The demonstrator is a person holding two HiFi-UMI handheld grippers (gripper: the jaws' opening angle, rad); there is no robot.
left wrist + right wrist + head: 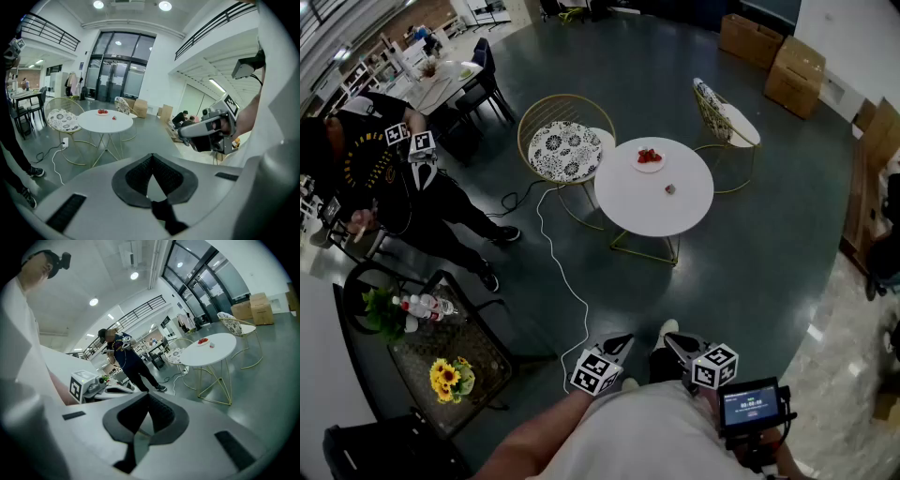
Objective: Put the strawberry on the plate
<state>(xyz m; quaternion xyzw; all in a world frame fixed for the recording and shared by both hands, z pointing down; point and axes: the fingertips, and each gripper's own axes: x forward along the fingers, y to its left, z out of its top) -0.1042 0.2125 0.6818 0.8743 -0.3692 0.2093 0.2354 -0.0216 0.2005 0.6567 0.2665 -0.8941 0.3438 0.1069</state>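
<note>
A round white table [661, 202] stands some way ahead of me on the dark floor. On its far side sits a small white plate [649, 161] with red strawberries on it. One loose strawberry [670, 189] lies near the table's middle. Both grippers are held low, close to my body and far from the table. My left gripper [617, 345] is shut and empty, and my right gripper [680, 347] beside it also looks shut and empty. The left gripper view shows the table [105, 122], plate [102, 112] and loose strawberry [114, 117] beyond its closed pads [140, 176]. The right gripper view shows the plate [202, 341] and strawberry [212, 346].
A gold-framed chair with a patterned cushion [564, 148] stands left of the table and a second chair [727, 117] behind it. A white cable [562, 272] runs across the floor. A person in black [384, 178] stands at the left. A dark side table with sunflowers [450, 375] is near left.
</note>
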